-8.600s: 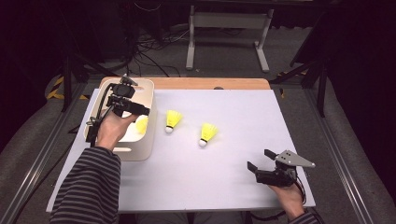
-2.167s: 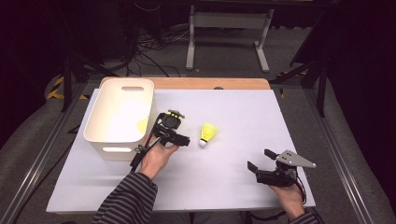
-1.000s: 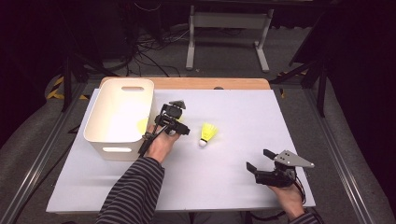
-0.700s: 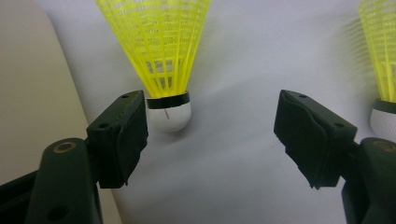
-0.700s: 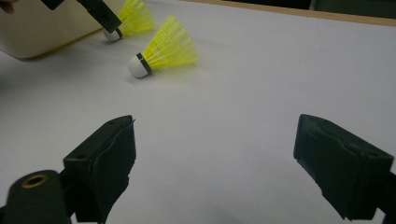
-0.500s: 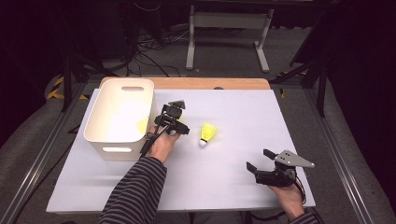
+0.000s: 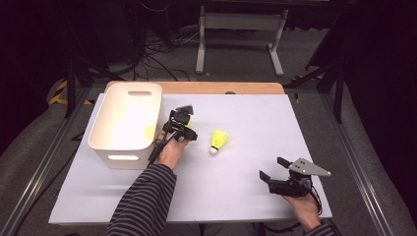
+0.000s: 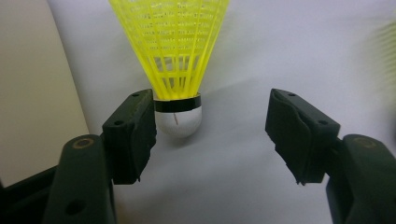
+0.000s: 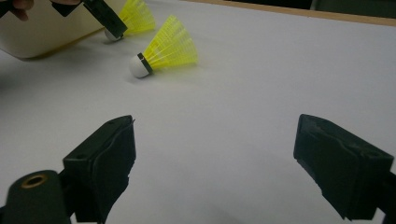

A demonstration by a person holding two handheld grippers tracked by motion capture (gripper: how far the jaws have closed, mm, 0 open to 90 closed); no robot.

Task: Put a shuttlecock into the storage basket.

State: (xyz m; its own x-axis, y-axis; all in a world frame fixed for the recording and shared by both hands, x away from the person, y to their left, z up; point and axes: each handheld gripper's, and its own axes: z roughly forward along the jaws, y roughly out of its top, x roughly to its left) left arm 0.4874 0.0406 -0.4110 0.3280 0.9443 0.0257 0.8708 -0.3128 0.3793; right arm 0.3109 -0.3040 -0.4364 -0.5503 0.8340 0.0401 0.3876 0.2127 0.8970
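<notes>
Having crept forward from the bin (image 7: 125,123), left tool (image 8: 210,121) now gaping around shuttlecock (image 8: 175,60) at twelve o'clock, ready to grasp; right tool (image 7: 281,176) idle, released.

Yellow plastic mesh shuttlecock (image 8: 171,51) with glossy white cap, matt black plastic left hand-held gripper (image 8: 212,128), smooth matt white tabletop (image 7: 255,123), wooden far edge

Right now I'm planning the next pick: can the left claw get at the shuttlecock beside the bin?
Probably yes. The left claw is open with the shuttlecock lying between its jaws, cork end nearest, and nothing blocks it; the bin stands beside it.
</notes>
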